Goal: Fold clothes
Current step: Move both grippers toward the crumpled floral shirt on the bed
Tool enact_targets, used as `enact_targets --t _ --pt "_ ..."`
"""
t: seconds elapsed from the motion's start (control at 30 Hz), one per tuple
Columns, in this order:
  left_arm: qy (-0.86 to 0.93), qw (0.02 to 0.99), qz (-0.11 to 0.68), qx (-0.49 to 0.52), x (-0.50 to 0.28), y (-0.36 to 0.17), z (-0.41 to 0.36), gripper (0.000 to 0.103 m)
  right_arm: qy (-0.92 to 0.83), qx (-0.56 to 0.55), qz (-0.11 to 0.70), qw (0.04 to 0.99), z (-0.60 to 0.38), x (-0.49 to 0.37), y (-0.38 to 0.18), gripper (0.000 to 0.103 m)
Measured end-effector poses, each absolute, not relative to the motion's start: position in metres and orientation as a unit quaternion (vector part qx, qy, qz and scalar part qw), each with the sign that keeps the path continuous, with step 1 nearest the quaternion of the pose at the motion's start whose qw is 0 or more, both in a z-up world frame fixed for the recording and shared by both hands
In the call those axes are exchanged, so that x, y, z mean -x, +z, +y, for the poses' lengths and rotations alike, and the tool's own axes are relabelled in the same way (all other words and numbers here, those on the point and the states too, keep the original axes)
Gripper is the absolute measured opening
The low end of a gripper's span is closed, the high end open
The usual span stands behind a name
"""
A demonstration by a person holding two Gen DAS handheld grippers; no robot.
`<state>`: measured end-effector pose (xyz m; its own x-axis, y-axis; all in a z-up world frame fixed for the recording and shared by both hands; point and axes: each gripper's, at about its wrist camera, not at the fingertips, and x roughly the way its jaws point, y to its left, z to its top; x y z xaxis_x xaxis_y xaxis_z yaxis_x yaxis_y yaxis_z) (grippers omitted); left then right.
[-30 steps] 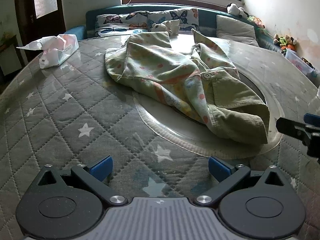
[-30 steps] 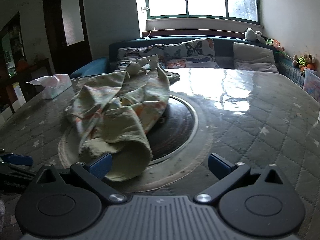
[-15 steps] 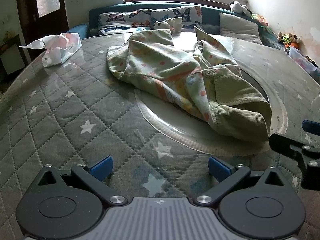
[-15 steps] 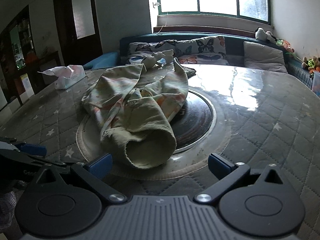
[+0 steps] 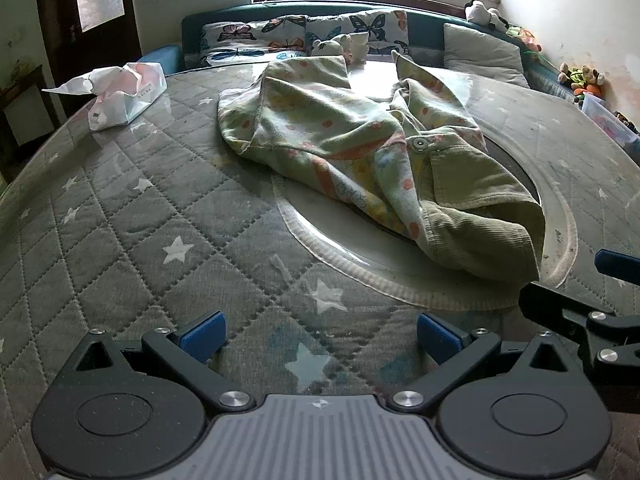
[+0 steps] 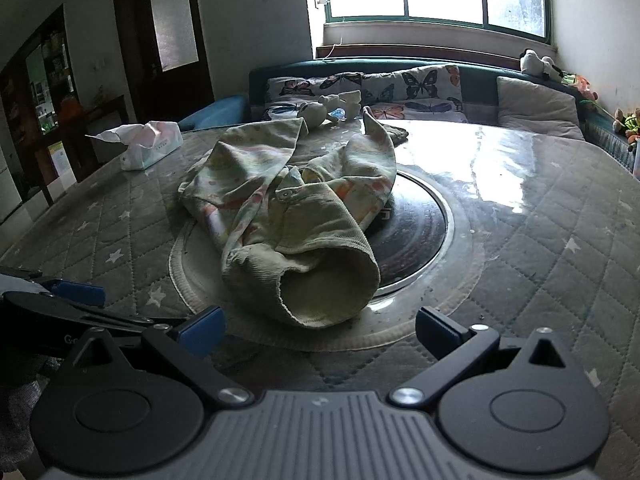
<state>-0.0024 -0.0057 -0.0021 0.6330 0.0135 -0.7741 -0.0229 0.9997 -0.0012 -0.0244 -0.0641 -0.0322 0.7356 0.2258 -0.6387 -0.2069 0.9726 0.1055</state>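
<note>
My left gripper [image 5: 318, 334] and right gripper [image 6: 318, 330], jaws apart and empty, face the crumpled garment [image 6: 296, 216] at centre frame; pinching one layer could drag the heap.

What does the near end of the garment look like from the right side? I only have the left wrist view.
Observer: In the right wrist view the garment ends in an open corduroy cuff, whose mouth faces the right gripper.
Operator: Are the right jaws on it?
Observer: No. They stand wide open, short of the cuff, with nothing between them.
Operator: What lies under the garment on its right?
Observer: A dark round inset in the table, partly covered by the cloth.
</note>
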Motion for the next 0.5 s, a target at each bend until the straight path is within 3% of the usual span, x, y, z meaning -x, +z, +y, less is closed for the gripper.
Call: enact_targets --t 0.5 --pt "0.011 0.902 0.431 0.013 -0.0069 -0.0009 -0.0051 0.103 0.12 -0.009 0.343 0.931 -0.0605 0.0177 -0.0299 0.102"
